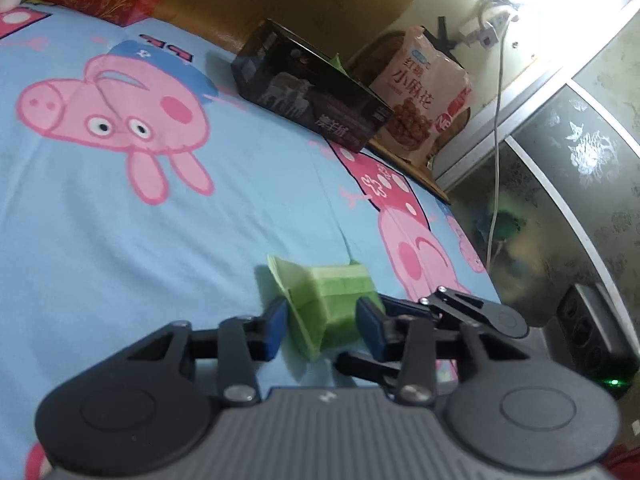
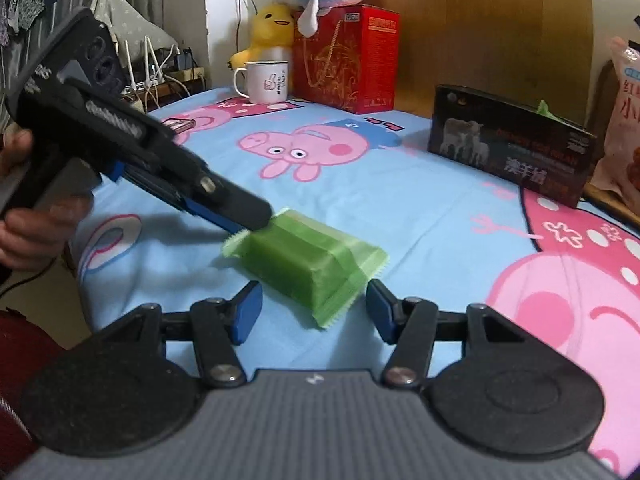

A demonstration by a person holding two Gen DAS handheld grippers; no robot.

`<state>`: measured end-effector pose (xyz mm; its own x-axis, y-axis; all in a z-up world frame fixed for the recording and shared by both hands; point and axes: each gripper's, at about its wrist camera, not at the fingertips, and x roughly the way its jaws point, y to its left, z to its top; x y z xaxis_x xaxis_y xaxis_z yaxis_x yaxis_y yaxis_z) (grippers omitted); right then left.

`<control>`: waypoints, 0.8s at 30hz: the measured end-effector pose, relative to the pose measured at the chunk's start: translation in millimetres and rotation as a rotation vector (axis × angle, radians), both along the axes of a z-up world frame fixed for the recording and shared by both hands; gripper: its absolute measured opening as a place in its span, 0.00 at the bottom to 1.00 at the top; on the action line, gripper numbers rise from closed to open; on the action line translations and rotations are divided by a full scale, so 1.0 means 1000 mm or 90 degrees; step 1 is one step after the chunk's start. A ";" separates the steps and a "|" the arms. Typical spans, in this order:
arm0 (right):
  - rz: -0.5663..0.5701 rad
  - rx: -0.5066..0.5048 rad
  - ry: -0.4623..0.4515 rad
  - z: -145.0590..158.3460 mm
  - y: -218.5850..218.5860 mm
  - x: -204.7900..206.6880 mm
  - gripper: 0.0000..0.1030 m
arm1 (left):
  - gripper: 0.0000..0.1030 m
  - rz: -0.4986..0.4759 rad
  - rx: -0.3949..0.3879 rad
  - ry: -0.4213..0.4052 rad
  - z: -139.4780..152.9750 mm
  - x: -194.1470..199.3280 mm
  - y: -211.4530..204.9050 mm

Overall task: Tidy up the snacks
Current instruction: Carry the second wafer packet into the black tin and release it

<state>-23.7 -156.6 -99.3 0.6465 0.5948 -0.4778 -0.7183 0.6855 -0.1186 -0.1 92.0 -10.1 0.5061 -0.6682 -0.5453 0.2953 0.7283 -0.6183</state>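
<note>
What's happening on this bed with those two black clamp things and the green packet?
A person is holding a two-finger gripper in each hand and working on a green snack packet that lies on the cartoon-pig bedsheet. The left gripper has its blue pads around one end of the packet. The right gripper sits at the other end, jaws apart, not gripping. A dark box stands further back, beside a pink snack bag.
</note>
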 end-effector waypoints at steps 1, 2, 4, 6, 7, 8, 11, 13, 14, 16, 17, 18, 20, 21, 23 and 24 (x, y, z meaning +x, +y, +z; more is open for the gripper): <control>-0.010 0.000 -0.005 0.000 0.002 -0.001 0.50 | 0.36 -0.002 0.010 -0.007 0.001 -0.001 -0.002; -0.022 -0.001 -0.010 0.001 0.005 -0.001 0.47 | 0.36 -0.003 0.014 -0.009 0.002 -0.002 -0.003; -0.031 0.006 -0.011 0.001 0.005 0.000 0.45 | 0.36 -0.003 0.007 -0.004 0.002 0.000 0.000; -0.037 0.017 -0.019 0.003 0.004 0.003 0.42 | 0.34 -0.004 0.005 -0.009 0.006 0.005 0.000; -0.039 0.019 -0.026 0.005 0.004 0.003 0.38 | 0.34 -0.001 0.005 -0.015 0.010 0.009 0.000; -0.041 0.022 -0.035 0.007 0.004 0.004 0.38 | 0.34 0.001 0.004 -0.024 0.015 0.013 0.000; -0.054 0.032 -0.062 0.017 0.005 0.018 0.38 | 0.34 0.007 0.006 -0.053 0.031 0.033 -0.002; -0.064 0.052 -0.074 0.027 0.004 0.032 0.38 | 0.34 0.010 0.016 -0.073 0.043 0.051 -0.005; -0.069 0.061 -0.085 0.033 0.004 0.039 0.38 | 0.34 0.009 0.022 -0.088 0.050 0.060 -0.007; -0.082 0.075 -0.115 0.045 0.005 0.055 0.38 | 0.34 0.008 0.033 -0.118 0.066 0.082 -0.012; -0.088 0.079 -0.130 0.052 0.006 0.064 0.38 | 0.34 0.007 0.037 -0.135 0.075 0.096 -0.015; -0.095 0.082 -0.146 0.059 0.006 0.074 0.38 | 0.34 0.007 0.041 -0.152 0.083 0.108 -0.019; -0.109 0.094 -0.169 0.075 0.006 0.098 0.38 | 0.34 0.014 0.050 -0.178 0.095 0.137 -0.027; -0.115 0.101 -0.173 0.083 0.005 0.112 0.38 | 0.34 0.020 0.054 -0.185 0.099 0.151 -0.030; -0.123 0.112 -0.180 0.096 0.005 0.142 0.38 | 0.34 0.032 0.070 -0.198 0.102 0.182 -0.038; -0.129 0.114 -0.180 0.102 0.004 0.159 0.38 | 0.34 0.039 0.077 -0.202 0.101 0.196 -0.041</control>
<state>135.1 -152.1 2.9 0.8507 0.4993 -0.1644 -0.5224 0.8380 -0.1579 195.7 50.9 91.1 0.7001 -0.5715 -0.4280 0.4126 0.8130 -0.4108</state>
